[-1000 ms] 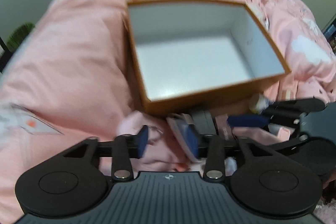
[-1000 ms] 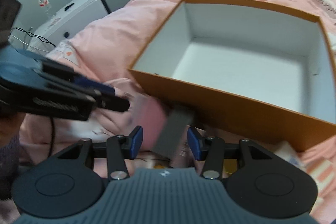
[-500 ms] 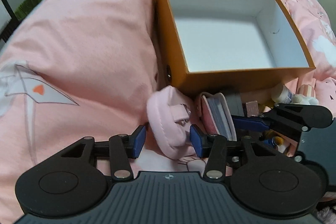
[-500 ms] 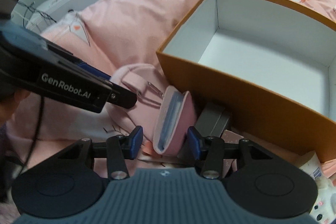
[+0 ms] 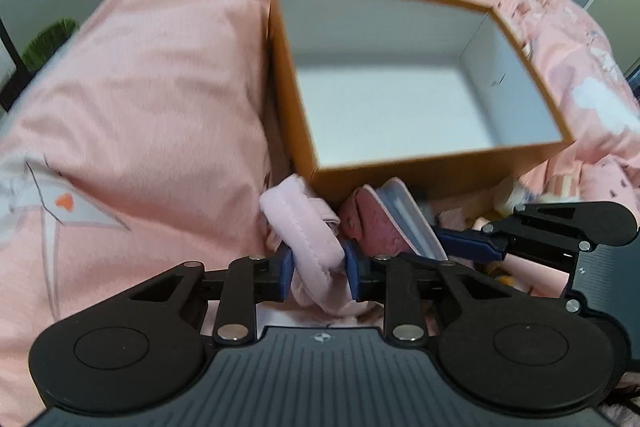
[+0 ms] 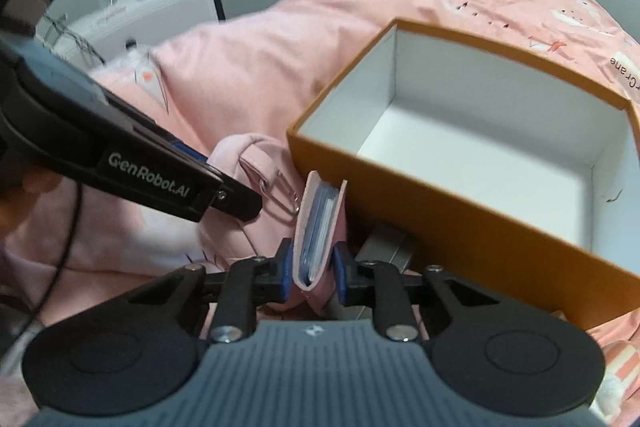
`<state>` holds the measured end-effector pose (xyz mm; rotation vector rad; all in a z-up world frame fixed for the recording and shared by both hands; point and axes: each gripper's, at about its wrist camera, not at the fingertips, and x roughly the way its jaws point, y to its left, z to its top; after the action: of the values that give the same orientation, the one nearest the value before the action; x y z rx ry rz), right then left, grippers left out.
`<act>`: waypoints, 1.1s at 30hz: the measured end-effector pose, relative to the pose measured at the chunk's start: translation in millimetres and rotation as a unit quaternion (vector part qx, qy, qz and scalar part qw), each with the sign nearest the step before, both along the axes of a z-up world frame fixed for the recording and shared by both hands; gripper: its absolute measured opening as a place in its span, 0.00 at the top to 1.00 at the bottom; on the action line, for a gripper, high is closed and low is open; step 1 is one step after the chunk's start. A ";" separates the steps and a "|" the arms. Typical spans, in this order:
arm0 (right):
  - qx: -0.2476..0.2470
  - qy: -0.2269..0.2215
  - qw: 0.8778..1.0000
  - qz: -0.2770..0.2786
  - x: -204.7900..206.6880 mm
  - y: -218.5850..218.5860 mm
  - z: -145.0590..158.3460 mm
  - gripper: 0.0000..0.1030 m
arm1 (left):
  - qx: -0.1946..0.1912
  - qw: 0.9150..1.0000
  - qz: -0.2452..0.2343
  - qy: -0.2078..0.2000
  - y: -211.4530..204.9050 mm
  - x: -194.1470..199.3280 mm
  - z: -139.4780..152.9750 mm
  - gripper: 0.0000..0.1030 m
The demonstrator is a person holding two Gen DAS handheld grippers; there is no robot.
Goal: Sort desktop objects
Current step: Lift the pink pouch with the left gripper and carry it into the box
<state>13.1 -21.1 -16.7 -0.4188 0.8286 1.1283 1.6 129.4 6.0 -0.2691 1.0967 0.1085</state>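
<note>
Left gripper (image 5: 316, 269) clamped narrow on a soft padded pale-pink pouch (image 5: 306, 227), lower centre of the left wrist view, blue pads pressed into both flanks of the padding. Right gripper (image 6: 310, 269) likewise clamped narrow, on a slim pink card case with bluish inner sleeves (image 6: 318, 227), lower centre of the right wrist view. Both items located just in front of the near wall of the open orange cardboard box with white interior (image 5: 436, 163), on the pink printed quilt (image 5: 152, 99); contact with the box wall cannot be determined. Pouch long axis directed from the pads up and left toward the near left corner of the box, rounded stitched end foremost. Card case held on edge, long axis running away from the pads toward the box rim, open mouth with sleeve edges turned toward the camera, spine edge hidden between the pads. Edge-on grip judged suited to a thin flat item: pads across the faces, stack kept closed. Pouch gripped across its narrow thickness, probably because the padding compresses and gives a secure hold. Silver metal clip (image 6: 276, 193) visible on the pouch strap, centre left of the right wrist view, beside the tip of the left gripper. Box interior bare, ahead of both grippers, apparently the sorting destination. Grey flat object (image 6: 384, 247) lying under the box wall, right of the card case; identity unclear.
</note>
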 end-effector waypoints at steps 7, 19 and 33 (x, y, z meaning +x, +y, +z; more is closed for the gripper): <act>0.072 0.024 0.997 -0.021 12.6 -27.5 41.6 0.83 | 0.039 0.996 0.000 -0.076 -10.2 -9.9 51.4 0.76; 0.181 0.009 0.981 -0.068 45.5 -65.1 108.2 0.84 | 0.060 0.976 -0.044 -0.206 -41.6 6.0 111.2 0.77; 0.080 0.096 0.987 -0.104 138.8 -8.8 59.1 0.84 | 0.049 0.989 -0.089 -0.111 -22.9 96.3 37.4 0.79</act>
<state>151.9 -29.9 42.4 -0.0875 0.9186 1.0420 97.9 106.5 43.4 -0.0920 0.8874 -0.0263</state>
